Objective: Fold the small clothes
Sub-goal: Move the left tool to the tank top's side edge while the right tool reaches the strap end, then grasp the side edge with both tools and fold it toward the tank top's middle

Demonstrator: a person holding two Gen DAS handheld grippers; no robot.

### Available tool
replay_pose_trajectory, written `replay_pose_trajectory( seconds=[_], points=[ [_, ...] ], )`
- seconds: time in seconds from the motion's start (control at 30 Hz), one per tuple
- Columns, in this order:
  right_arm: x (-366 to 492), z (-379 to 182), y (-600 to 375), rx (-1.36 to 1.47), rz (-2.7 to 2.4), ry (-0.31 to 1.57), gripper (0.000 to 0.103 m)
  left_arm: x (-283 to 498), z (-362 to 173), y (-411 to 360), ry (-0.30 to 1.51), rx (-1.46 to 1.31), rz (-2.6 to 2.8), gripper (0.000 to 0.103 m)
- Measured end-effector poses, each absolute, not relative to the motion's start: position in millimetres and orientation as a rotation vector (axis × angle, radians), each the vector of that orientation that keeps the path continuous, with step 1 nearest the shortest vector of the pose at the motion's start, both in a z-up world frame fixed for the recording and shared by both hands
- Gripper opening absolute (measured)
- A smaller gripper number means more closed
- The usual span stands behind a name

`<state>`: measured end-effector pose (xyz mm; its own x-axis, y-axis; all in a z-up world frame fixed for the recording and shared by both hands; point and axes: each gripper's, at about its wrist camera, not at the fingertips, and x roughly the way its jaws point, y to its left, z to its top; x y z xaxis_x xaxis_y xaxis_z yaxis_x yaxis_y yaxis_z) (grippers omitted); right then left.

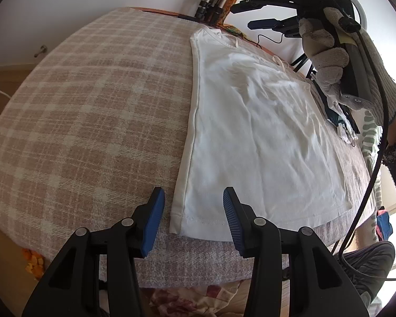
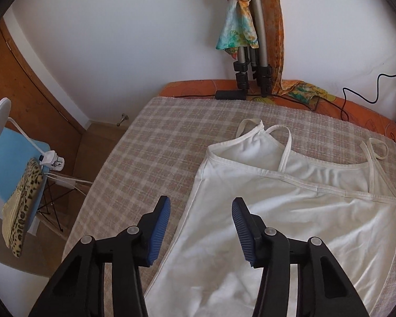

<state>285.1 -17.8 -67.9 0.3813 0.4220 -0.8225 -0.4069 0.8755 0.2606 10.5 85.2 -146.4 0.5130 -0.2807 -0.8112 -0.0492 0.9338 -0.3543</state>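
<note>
White cotton, thin and strappy – a small camisole top (image 1: 258, 142) lies flat on the beige-and-cream plaid blanket (image 1: 92, 105) that covers the bed, hem toward the near edge, straps toward the wall.

Nearest, the left gripper (image 1: 194, 218) hangs over the hem's left corner. Its 2 blue-padded jaws stand apart on either side of that corner, and nothing is pinched between them. The right gripper (image 2: 201, 229) straddles the top's left side seam further up, near the strap end – also apart, also gripping nothing, with the fabric simply lying below.

The risk, as I judge it: each claw could close on only 1 layer, or catch the blanket too, because the cloth is thin and lies flush on a soft surface. A 1-sided lift would skew the fold. The 2 loose straps (image 2: 282, 155) could trail out and spoil the result.

Left of the top, the blanket offers broad open room. The hem sits close to the bed's near edge. Far off, silver tripod legs (image 2: 250, 63) and a black cable (image 2: 361, 92) crowd the wall side.
</note>
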Motion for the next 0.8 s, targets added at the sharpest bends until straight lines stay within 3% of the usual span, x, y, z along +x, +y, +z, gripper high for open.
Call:
replay_pose_trajectory(
  seconds=[0.17, 0.33, 0.5, 0.67, 0.8],
  points=[
    [314.1, -93.6, 10.3, 0.025, 0.509, 1.112, 0.043, 11.3, -147.9, 85.1, 1.028, -0.358, -0.157, 0.035],
    [333.7, -114.7, 32.6, -0.027, 0.476, 1.141, 0.041, 12.8, -149.9, 89.8, 1.027, -0.411, -0.183, 0.034],
    [354.7, -127.4, 51.2, -0.117, 0.419, 1.152, 0.041, 15.1, -153.2, 92.9, 1.034, -0.436, -0.208, 0.01],
    [373.8, -141.3, 63.4, -0.176, 0.388, 1.193, 0.041, 13.0, -155.2, 101.7, 1.024, -0.49, -0.224, 0.007],
    [382.0, -148.9, 67.1, -0.223, 0.362, 1.197, 0.025, 13.2, -153.2, 100.4, 1.011, -0.487, -0.236, 0.006]
  ],
)
